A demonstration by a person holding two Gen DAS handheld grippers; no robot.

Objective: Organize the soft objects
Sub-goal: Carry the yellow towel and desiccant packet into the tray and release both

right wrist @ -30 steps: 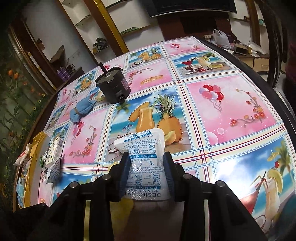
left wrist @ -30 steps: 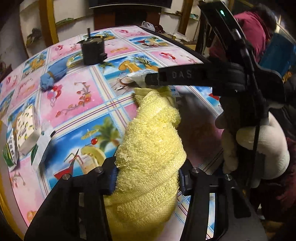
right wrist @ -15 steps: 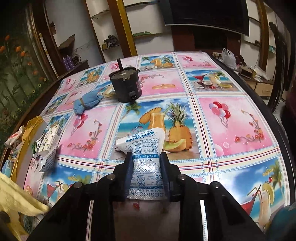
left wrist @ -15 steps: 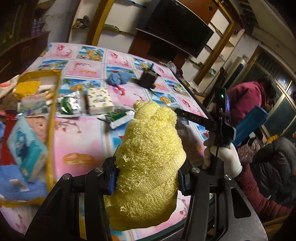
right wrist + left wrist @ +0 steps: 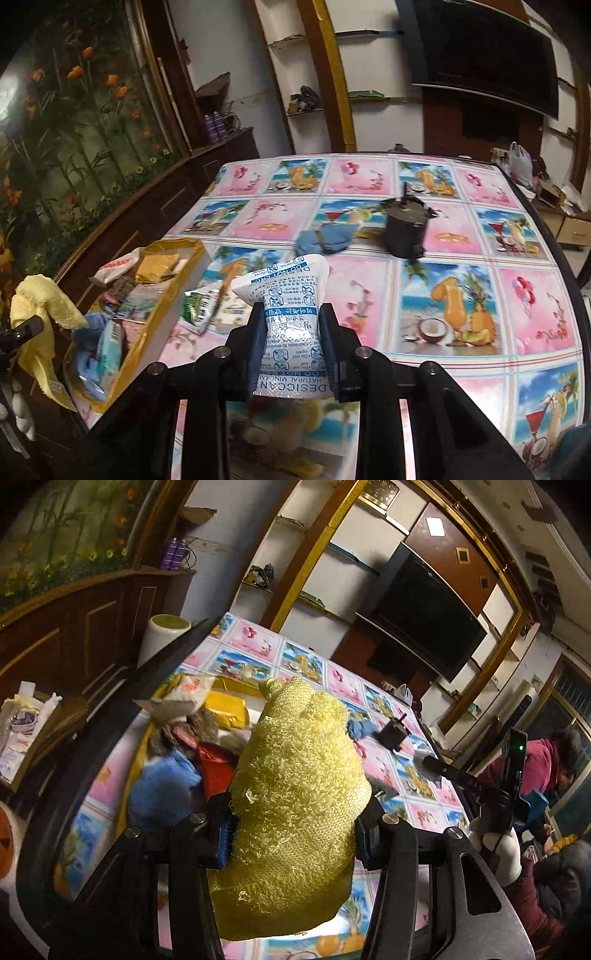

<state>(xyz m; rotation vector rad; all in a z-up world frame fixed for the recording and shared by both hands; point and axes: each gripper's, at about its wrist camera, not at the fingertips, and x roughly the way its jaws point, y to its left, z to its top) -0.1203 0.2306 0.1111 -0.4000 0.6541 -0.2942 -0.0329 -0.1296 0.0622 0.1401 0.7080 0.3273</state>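
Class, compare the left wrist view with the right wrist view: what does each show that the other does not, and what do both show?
Only the left wrist view: the left gripper shut on the yellow towel up close, a white roll, and seated people.

Only the right wrist view: the right gripper pinching the desiccant pouch, whose jaws have just been closing on it, and green packets beside the tray.

Both: the tablecloth, yellow tray of soft items, blue cloth, black pot, and the towel.
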